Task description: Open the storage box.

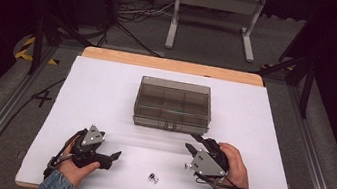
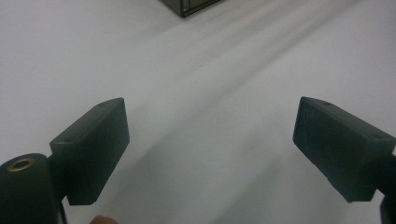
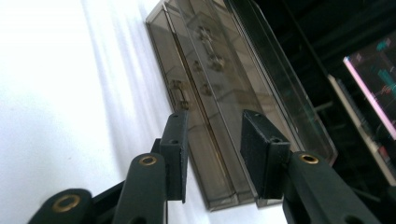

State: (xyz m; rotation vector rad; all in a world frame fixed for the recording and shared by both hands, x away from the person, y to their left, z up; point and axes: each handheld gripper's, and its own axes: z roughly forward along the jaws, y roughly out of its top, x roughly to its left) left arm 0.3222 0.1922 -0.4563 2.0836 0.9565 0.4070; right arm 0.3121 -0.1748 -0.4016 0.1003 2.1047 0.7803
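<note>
- The smoky clear compartment box [image 1: 173, 104] sits shut at the middle of the white desk [image 1: 96, 94], its latch side facing the person, probably so the front can be reached from the near edge.
- The right claw [image 1: 193, 143] sits at about five o'clock from the box, just short of its near right corner. Its tips point toward eleven o'clock at the box front, which reads as an approach to the latch or lid edge.
- In the right gripper view the claw's jaws stand partly apart with nothing between them. The box [image 3: 219, 107] lies beyond them, not touched, and that view is rolled, so the hand looks turned on its side.
- The left claw [image 1: 113, 159] rests low near the desk's front edge at about seven o'clock from the box, well apart from it. Its jaws are wide and bare in the left gripper view, seemingly waiting its turn.
- A small dark metal piece [image 1: 153, 177], perhaps a screw or bolt, lies on the desk at six o'clock from the box, between the two hands. It looks likely to go into a compartment.
- Hard to tell: what kind of piece it is, whether the compartments hold anything, and how the latches are set.
- A corner of the box [image 2: 189, 5] is cut off at the top of the left gripper view.
</note>
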